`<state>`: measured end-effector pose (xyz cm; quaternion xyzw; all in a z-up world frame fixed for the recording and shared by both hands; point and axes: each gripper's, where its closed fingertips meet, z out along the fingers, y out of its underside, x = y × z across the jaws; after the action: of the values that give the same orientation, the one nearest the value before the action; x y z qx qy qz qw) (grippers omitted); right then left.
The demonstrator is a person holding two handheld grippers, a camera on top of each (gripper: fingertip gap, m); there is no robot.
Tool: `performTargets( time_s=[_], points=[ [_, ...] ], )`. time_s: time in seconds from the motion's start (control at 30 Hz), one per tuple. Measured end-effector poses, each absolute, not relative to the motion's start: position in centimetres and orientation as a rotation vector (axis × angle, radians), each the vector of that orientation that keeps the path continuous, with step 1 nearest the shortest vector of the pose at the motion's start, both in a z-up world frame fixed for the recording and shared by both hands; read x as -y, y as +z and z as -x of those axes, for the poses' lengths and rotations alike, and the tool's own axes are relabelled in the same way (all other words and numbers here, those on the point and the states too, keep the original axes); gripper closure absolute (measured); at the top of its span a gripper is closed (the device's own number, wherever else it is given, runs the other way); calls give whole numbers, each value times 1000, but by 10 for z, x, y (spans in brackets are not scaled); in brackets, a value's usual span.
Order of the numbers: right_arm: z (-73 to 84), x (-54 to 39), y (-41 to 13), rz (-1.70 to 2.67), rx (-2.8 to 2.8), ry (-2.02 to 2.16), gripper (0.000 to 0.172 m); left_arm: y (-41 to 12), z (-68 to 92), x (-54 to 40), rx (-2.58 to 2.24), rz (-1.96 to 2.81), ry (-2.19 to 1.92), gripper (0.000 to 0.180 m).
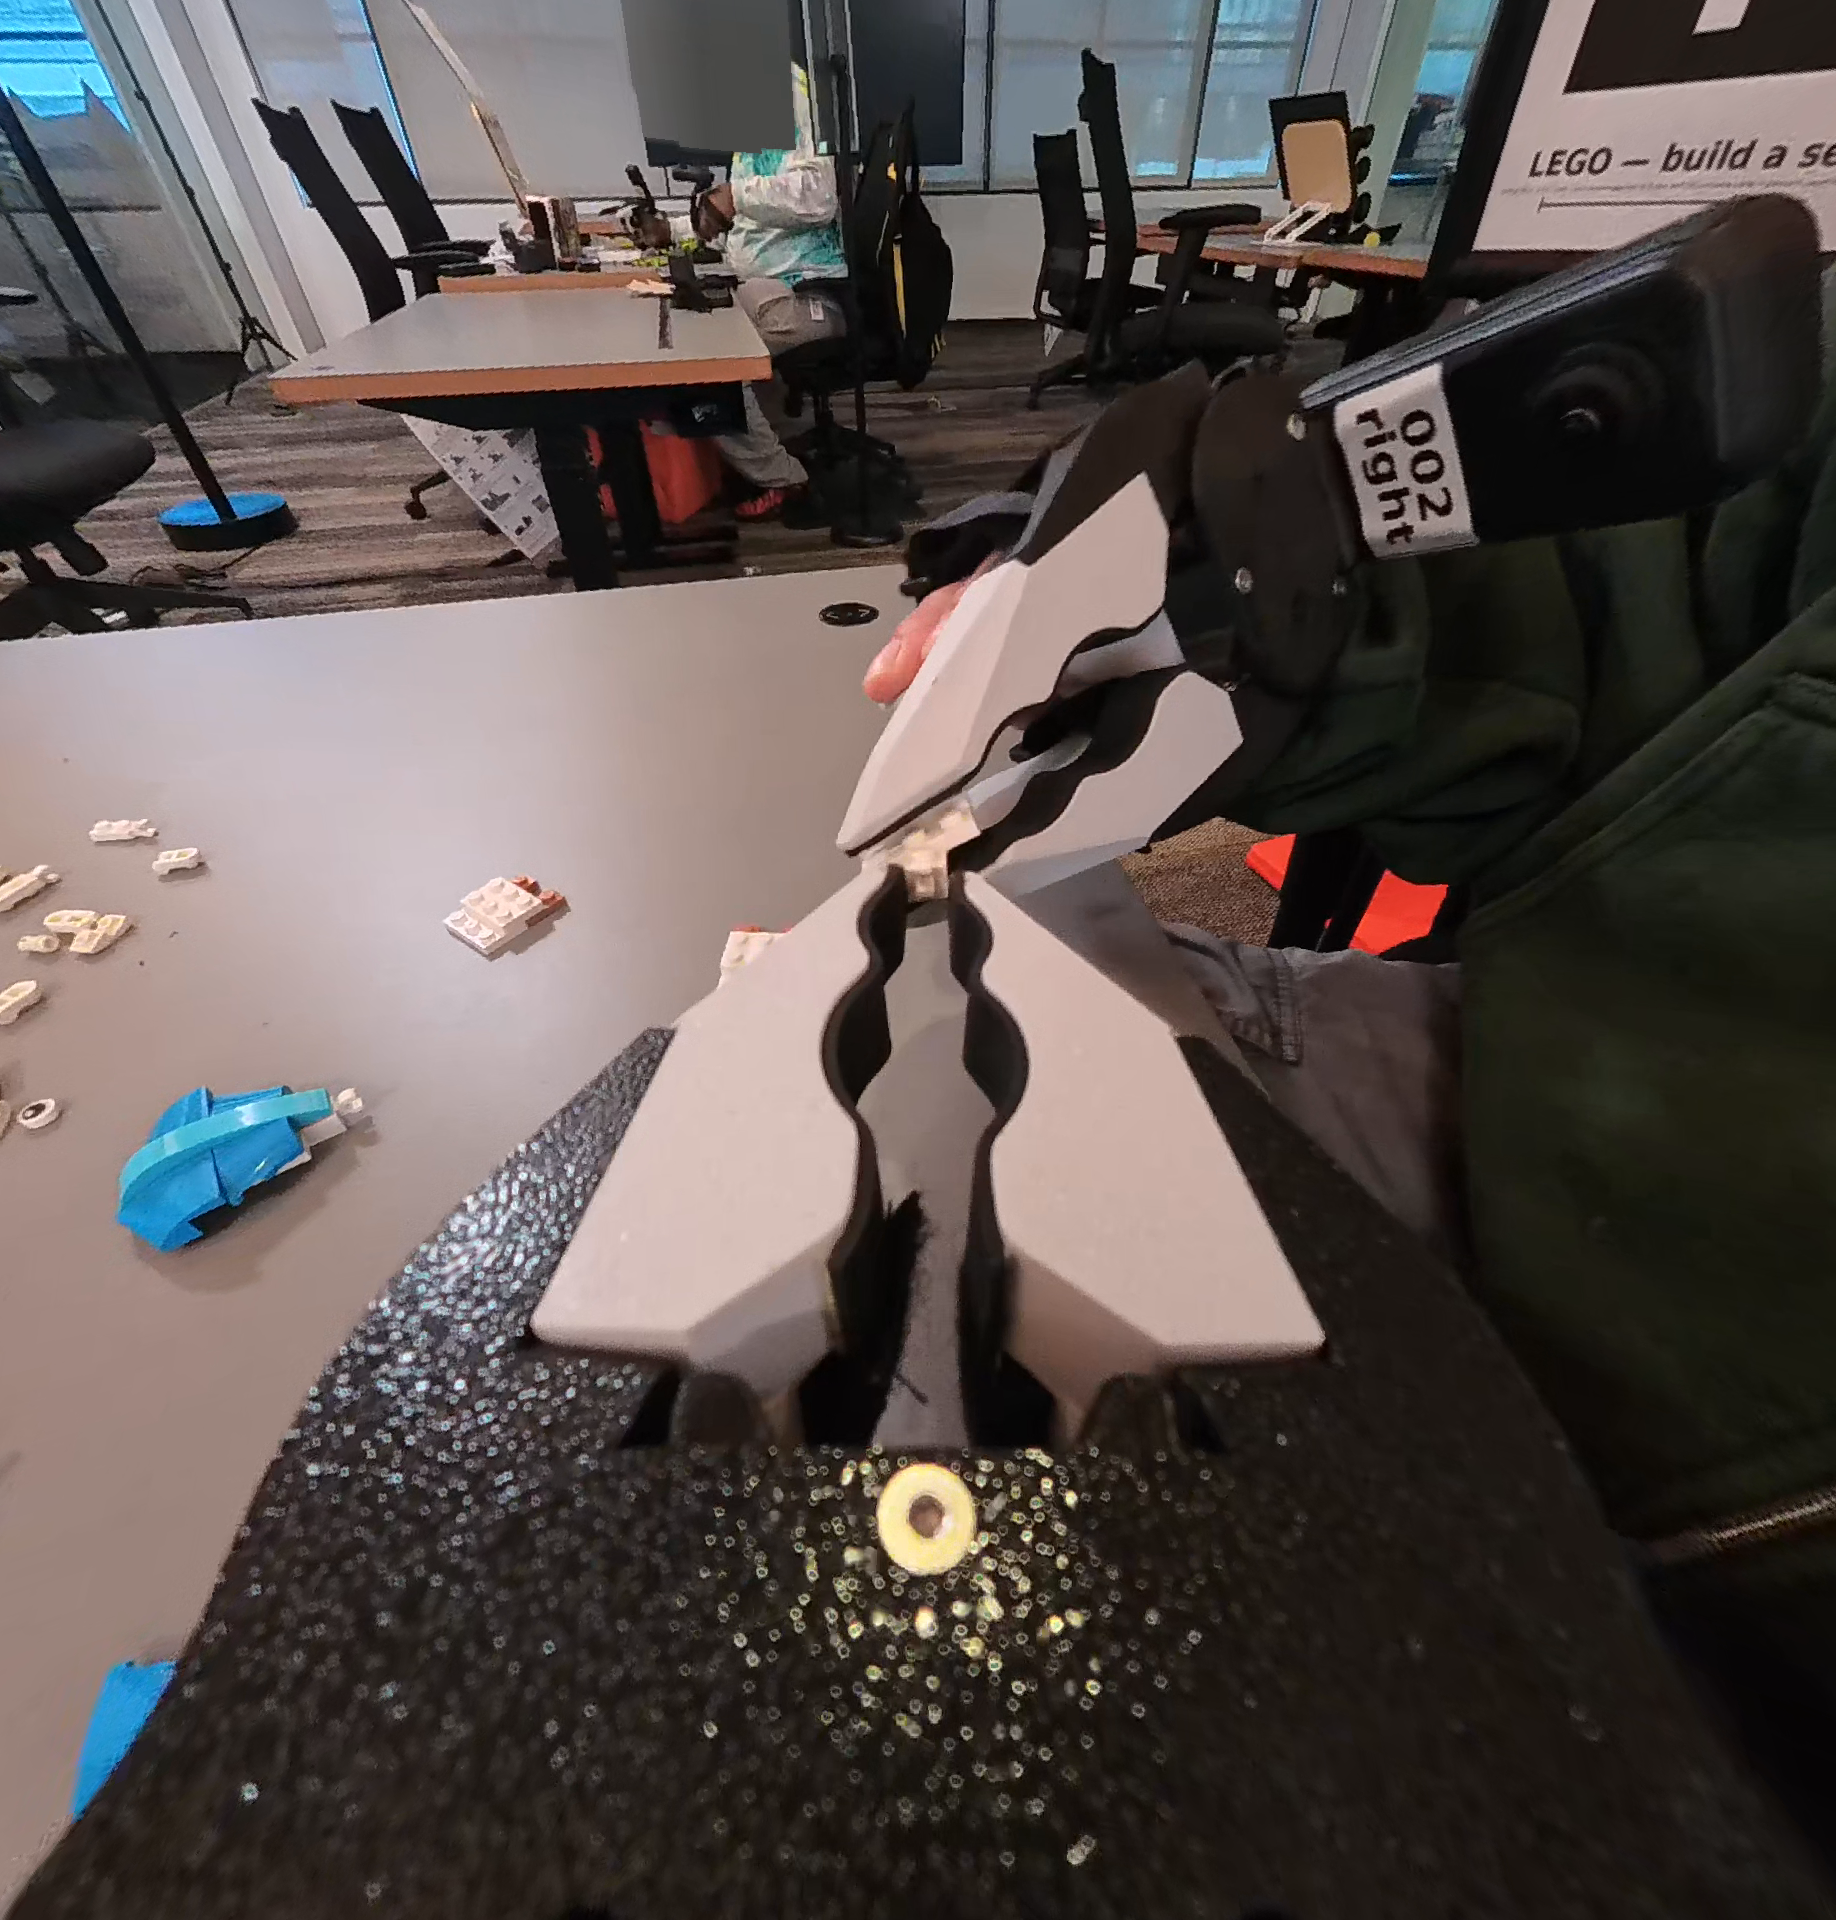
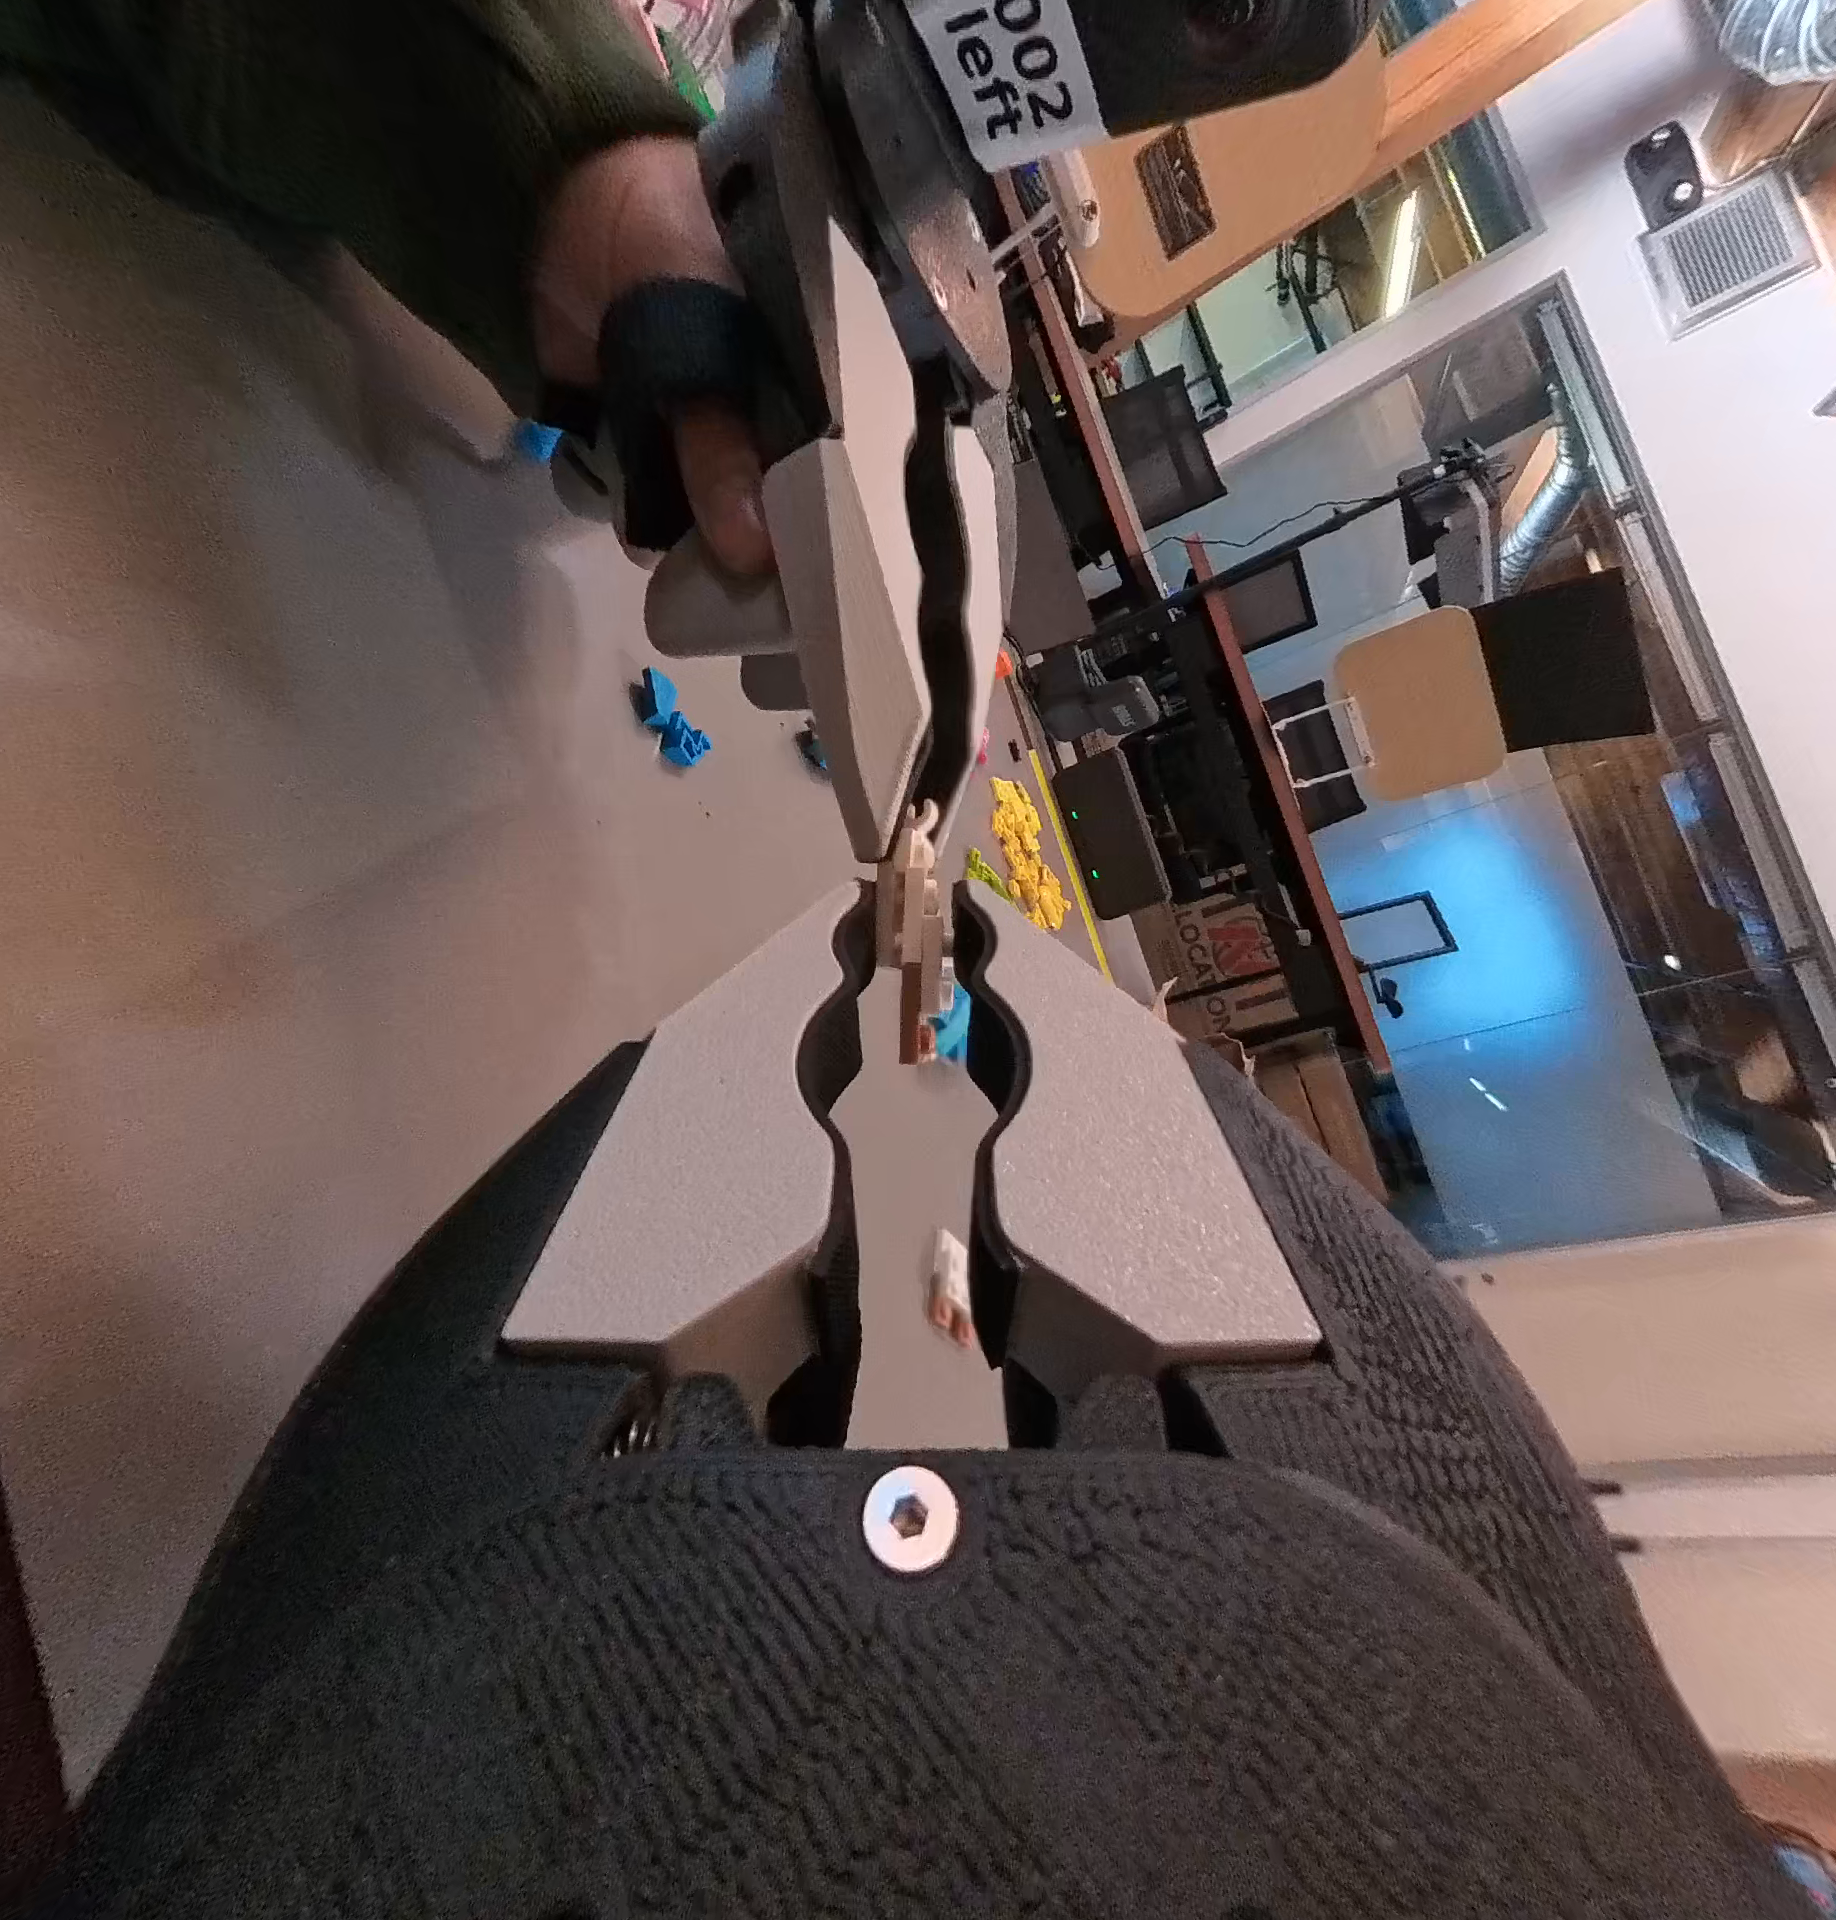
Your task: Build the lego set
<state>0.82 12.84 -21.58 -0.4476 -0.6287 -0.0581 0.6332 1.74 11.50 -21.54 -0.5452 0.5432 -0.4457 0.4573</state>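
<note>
While tips meet | white brick piece (image 1: 926, 871) clamped between both claws

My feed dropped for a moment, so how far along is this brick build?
Done: a white-and-brown plate group and a blue assembly sit put together on the table. In hand: the right hand-held gripper clamps a white-and-brown stack, and the left hand-held gripper pinches a small white piece at its end. Left: loose white pieces and yellow pieces lie unattached.
</note>
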Motion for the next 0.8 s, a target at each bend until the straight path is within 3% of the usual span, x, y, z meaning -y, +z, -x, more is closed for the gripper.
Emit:
performTargets(
  time_s=[0.63,0.8],
  points=[
    [-9,-129,-222,784,1576,-593,162,-224,-18,-117,-1321,1443,-1182,174],
    [-7,-124,-218,917,1512,-296,162,-217,-17,-112,-1305,1414,-1263,174]
  ],
)
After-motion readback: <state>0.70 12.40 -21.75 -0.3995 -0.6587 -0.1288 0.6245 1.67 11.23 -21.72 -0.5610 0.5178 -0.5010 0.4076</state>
